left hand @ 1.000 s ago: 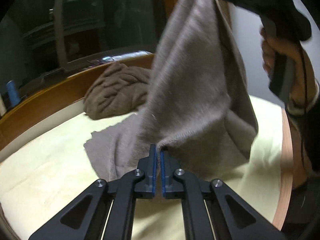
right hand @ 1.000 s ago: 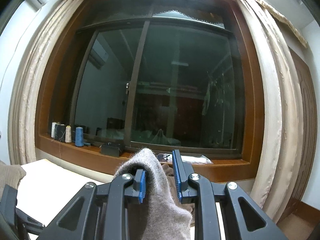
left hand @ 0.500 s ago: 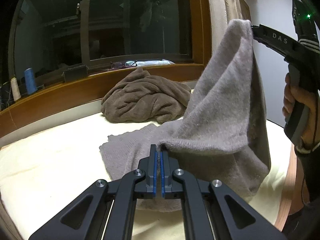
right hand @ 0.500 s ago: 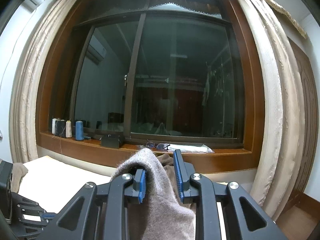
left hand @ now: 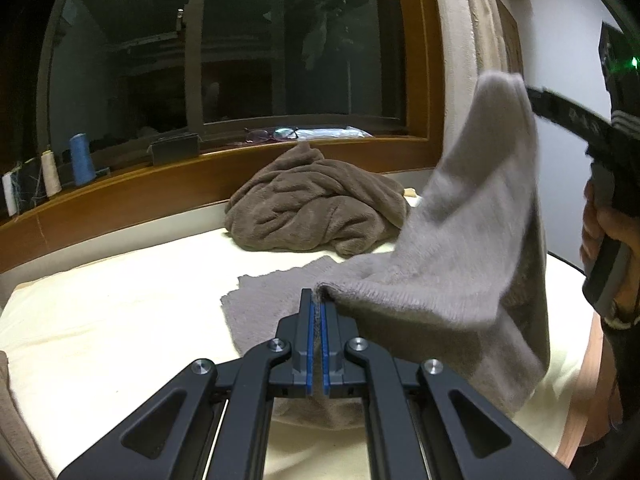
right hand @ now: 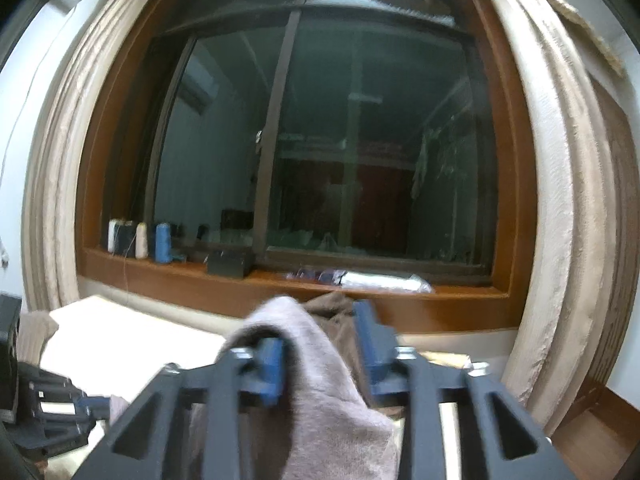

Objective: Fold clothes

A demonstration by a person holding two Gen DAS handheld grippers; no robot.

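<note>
Dark night window (right hand: 360, 152) in brown wooden frame, beige curtains (right hand: 560, 200) at both sides, thread spools (left hand: 82, 160) on wooden sill (right hand: 280, 284), cream bed (left hand: 120, 312), white wall (left hand: 568, 40)

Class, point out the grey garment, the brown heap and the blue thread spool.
grey garment (left hand: 472, 240): left wrist view, raised middle panel.
brown heap (left hand: 312, 204): left wrist view, crumpled centre.
blue thread spool (left hand: 82, 159): left wrist view, spool body.

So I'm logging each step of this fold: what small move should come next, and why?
Probably draw the right gripper back off the grey garment. Its jaws are opening with the raised corner draped between them, the right pad clear of it, so that corner should drop. The left gripper is shut on the garment's near edge, above the cream bed, and can hold the fold.
</note>
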